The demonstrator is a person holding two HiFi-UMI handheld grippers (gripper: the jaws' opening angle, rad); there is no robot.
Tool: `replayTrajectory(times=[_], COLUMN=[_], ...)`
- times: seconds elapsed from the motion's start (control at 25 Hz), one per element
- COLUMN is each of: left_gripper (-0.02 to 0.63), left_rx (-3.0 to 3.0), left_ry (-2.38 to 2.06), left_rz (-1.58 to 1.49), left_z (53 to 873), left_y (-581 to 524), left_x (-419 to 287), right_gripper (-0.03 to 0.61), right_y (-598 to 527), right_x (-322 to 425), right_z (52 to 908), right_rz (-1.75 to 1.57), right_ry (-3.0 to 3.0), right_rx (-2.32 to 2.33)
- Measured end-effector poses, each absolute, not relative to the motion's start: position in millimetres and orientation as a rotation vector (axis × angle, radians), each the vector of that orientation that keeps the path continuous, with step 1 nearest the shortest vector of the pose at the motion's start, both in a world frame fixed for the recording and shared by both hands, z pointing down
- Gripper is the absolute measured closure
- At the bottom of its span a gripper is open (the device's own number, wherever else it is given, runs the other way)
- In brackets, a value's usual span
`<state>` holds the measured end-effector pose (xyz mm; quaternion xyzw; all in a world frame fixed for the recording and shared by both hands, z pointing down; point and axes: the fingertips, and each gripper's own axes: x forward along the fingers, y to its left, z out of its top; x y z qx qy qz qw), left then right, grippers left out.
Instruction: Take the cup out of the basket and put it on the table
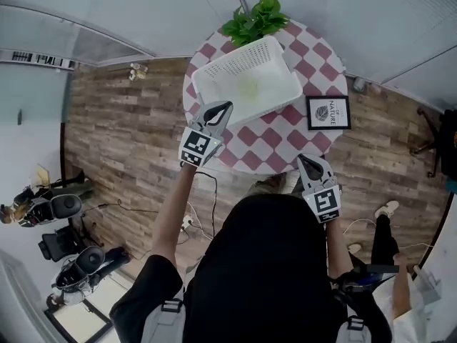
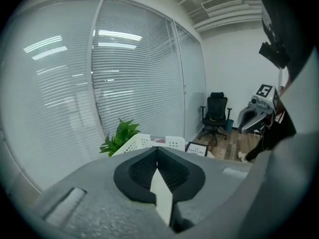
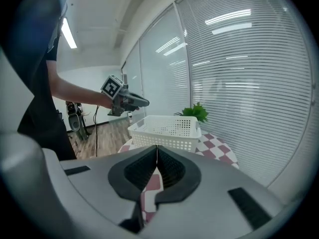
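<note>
We are in an office: glass walls hung with slatted blinds point(image 2: 134, 83), a black swivel chair point(image 2: 215, 114), a ceiling vent point(image 2: 222, 1) and strip light point(image 3: 66, 34) overhead, wood-plank flooring point(image 1: 121, 134), and a small round table point(image 1: 271, 138) with a potted plant point(image 1: 253, 20).

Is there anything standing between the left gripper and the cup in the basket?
Only the basket, by its near wall: the left gripper hangs at that wall, jaws shut. From above, nothing visible covers the cup.
</note>
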<state>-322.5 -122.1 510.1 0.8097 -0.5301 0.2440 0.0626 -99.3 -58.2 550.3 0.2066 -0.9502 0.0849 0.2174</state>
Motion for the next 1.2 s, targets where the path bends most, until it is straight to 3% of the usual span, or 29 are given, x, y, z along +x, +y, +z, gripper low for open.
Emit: replayTrajectory(times=[0.32, 0.48, 1.2], left_gripper=[0.606, 0.563, 0.517], left_rx=[2.411, 2.351, 2.065], left_ry=[-1.176, -1.045, -0.766], left_rz=[1.254, 1.405, 1.653], left_z=[588.3, 619.4, 735.0], left_y=[-176.9, -195.0, -209.1], left_x=[-325.1, -328.8, -336.0], right_gripper=[0.571, 0.571, 0.571], right_y=[-68.6, -71.5, -90.6], right_x=[-57.3, -36.1, 34.2], right_z=[566.6, 574.1, 595.3], right_rz=[0.316, 0.356, 0.474], right_ry=[-2.555, -2.52, -2.413], right_rx=[0.727, 0.794, 0.982])
